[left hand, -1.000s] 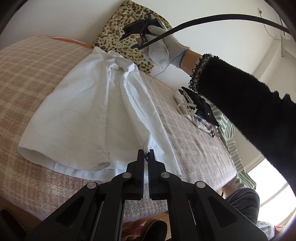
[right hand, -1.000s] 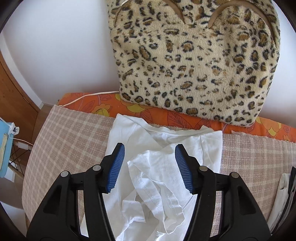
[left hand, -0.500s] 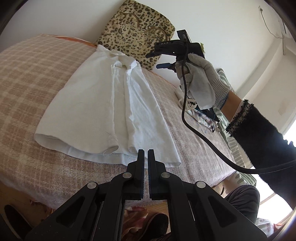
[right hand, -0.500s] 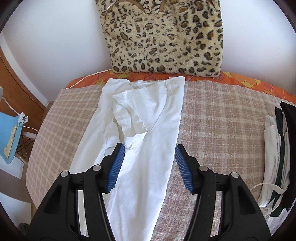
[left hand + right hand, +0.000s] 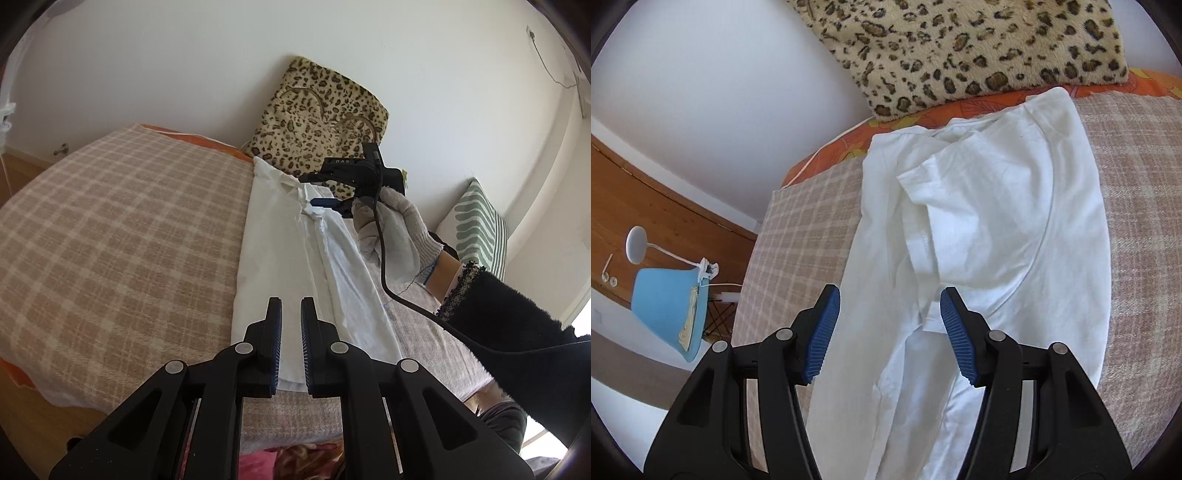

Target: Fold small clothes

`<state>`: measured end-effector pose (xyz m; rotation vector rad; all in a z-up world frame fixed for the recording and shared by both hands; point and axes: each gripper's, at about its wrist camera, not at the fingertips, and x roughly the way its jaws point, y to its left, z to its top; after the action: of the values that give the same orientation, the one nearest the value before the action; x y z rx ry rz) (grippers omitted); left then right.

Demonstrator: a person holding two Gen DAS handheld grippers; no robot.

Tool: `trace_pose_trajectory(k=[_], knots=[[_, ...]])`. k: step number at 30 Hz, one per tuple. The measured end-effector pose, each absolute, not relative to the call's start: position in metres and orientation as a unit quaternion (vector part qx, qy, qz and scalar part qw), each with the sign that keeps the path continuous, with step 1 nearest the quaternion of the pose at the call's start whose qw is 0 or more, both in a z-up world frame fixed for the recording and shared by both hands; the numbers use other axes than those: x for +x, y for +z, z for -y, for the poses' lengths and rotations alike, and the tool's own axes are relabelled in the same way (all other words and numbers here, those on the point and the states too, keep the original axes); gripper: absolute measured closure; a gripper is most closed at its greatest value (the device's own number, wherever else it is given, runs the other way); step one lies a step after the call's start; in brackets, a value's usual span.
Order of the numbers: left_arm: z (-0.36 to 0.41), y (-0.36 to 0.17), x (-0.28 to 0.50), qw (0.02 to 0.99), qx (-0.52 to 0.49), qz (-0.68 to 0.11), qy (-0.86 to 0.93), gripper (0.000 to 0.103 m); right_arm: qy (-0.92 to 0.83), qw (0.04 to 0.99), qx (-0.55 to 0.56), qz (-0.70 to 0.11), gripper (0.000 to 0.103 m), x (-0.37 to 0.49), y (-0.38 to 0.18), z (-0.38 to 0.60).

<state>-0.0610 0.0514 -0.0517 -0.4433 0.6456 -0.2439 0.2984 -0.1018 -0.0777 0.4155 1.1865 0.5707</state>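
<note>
A small white shirt [image 5: 280,258] lies flat on the checked blanket [image 5: 122,243], folded lengthwise into a long strip with its collar toward the wall. My left gripper [image 5: 291,314] hovers over the shirt's near hem, jaws a narrow gap apart and empty. My right gripper [image 5: 890,306] is open and empty just above the folded-in sleeve [image 5: 923,206] of the shirt [image 5: 997,229]. The right gripper also shows in the left wrist view [image 5: 332,192], held by a gloved hand over the collar end.
A leopard-print cushion [image 5: 317,122] leans on the wall behind the shirt's collar; it also shows in the right wrist view [image 5: 979,48]. A green striped pillow [image 5: 476,225] sits at the right. A blue stool [image 5: 668,310] with a white lamp stands beside the bed.
My left gripper let go of the shirt's hem, opened slightly and swung to look along the shirt. My right gripper moved closer to the folded sleeve.
</note>
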Motion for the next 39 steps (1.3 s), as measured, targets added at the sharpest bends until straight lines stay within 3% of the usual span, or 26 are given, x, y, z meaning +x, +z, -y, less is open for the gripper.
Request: trace_pose_trajectory(k=[3,13,25,30,39], knots=[[-0.053,-0.047,-0.051,0.918,-0.202,-0.315,-0.13,0.094,0.255,0.789,0.143,-0.54,0.043,0.283,-0.06,0.099],[-0.02,-0.042,-0.022,0.892,-0.151,-0.357,-0.231,0.09,0.202,0.816,0.156,-0.519,0.043,0.182,-0.009,0.197],[-0.025,-0.034,0.005,0.885,-0.124,-0.378,-0.241,0.088,0.191,0.809,0.062,-0.553,0.043,0.047,-0.055,0.207],[-0.027,-0.044,0.01,0.882,-0.086,-0.396,-0.24,0.076,0.191,0.803,0.032,-0.564,0.043,0.024,-0.071,0.199],[-0.046,-0.084,0.023,0.858,-0.102,-0.454,-0.219,0.076,0.188,0.806,0.001,-0.561,0.049,0.017,-0.083,0.194]])
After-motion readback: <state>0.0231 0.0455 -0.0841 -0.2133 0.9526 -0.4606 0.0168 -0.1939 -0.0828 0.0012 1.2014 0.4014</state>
